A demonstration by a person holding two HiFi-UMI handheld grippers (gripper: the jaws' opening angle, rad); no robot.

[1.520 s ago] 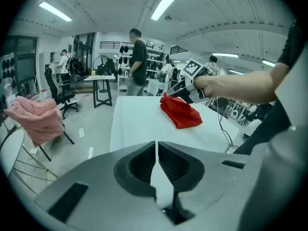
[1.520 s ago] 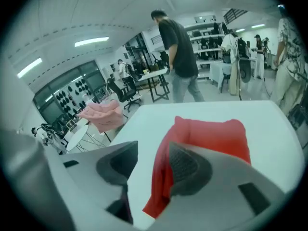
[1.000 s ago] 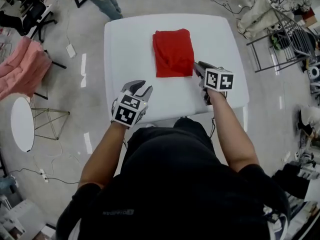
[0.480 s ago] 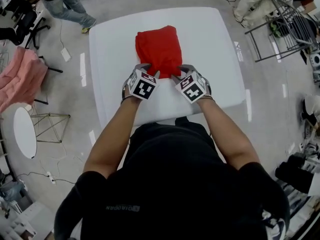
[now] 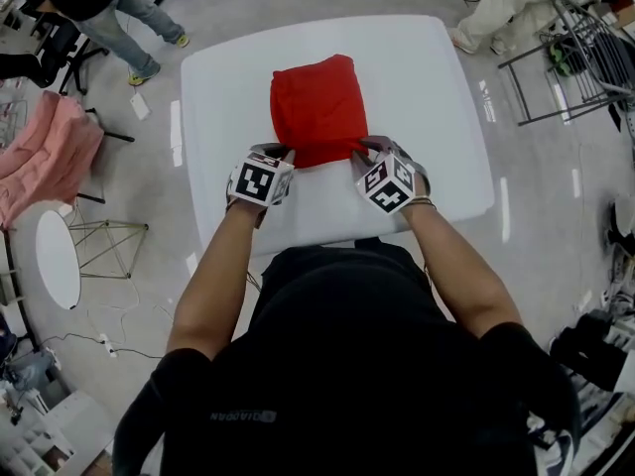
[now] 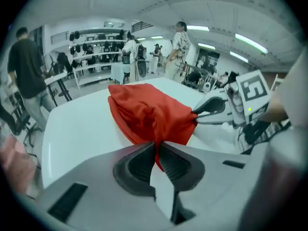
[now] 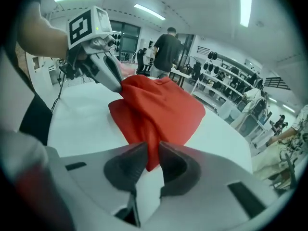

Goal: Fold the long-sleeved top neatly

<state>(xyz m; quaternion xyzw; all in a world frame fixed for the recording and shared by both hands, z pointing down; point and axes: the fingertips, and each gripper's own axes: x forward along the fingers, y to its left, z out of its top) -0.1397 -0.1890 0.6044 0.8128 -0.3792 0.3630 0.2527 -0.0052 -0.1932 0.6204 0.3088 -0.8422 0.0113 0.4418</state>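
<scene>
The red long-sleeved top (image 5: 317, 107) lies folded into a compact rectangle in the middle of the white table (image 5: 437, 87). My left gripper (image 5: 284, 156) is at its near left corner and my right gripper (image 5: 363, 151) at its near right corner. In the left gripper view the jaws are closing with a pinch of red cloth (image 6: 156, 148) between the pads. In the right gripper view the jaws are closing too, with the red corner (image 7: 152, 153) squeezed between them. Each gripper sees the other: the right gripper (image 6: 204, 112), the left gripper (image 7: 117, 83). Both corners are lifted slightly off the table.
A person in jeans (image 5: 94, 8) stands beyond the table's far left corner. A pink cloth (image 5: 40, 152) hangs over a chair at left, beside a small round white table (image 5: 58, 258). A metal rack (image 5: 571, 58) stands at right. My body fills the near edge.
Both grippers moved forward from the table's near edge to the top's near edge. Their jaws went from open to pinched on its two near corners.
</scene>
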